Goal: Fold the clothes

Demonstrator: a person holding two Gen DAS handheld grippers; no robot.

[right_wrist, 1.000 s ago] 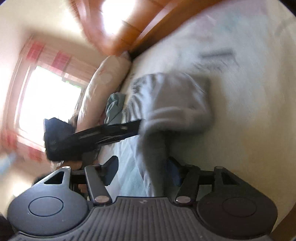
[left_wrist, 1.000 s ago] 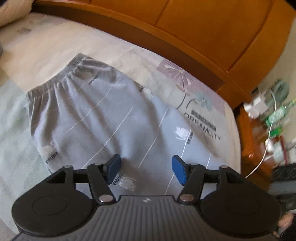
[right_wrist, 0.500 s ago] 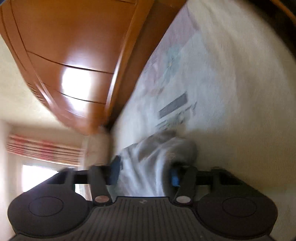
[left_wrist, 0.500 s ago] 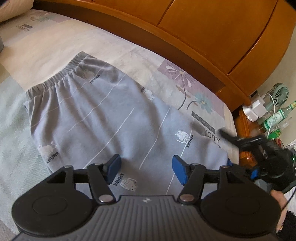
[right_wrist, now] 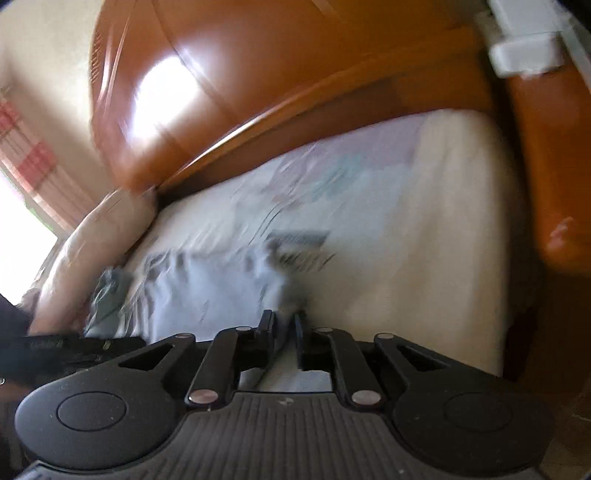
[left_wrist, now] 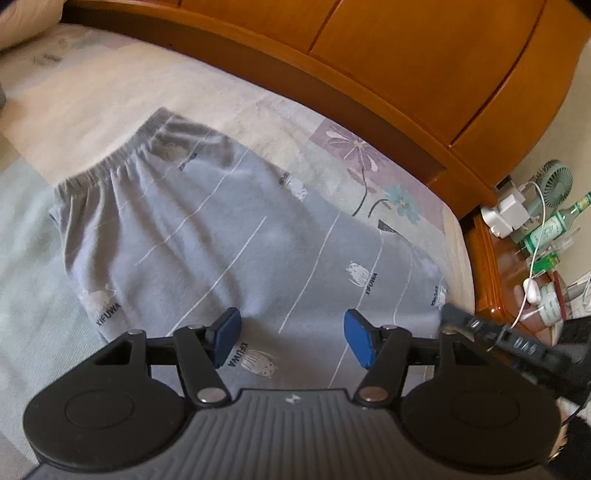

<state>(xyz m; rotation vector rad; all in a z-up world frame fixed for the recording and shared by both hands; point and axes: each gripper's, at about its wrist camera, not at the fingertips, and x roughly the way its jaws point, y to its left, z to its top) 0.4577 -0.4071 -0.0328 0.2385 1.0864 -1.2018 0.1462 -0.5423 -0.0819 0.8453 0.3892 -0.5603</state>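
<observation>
Grey, soft fleece trousers (left_wrist: 229, 236) lie flat on the bed sheet (left_wrist: 85, 107), waistband toward the pillow (left_wrist: 26, 22). Limp and light, best pinched at hems. Right gripper (right_wrist: 284, 325) is closing on the hem; left gripper (left_wrist: 291, 338) hovers wide above.

We see soft, matt grey cloth in the trousers (left_wrist: 207, 236), with a gathered elastic waistband. The bedsheet (left_wrist: 110, 96) is pale printed fabric, slightly nubbly. The headboard (left_wrist: 424, 62) is glossy varnished wood. Each claw is matt black plastic; the left claw (left_wrist: 291, 341) carries blue rubbery pads (left_wrist: 226, 334).
</observation>
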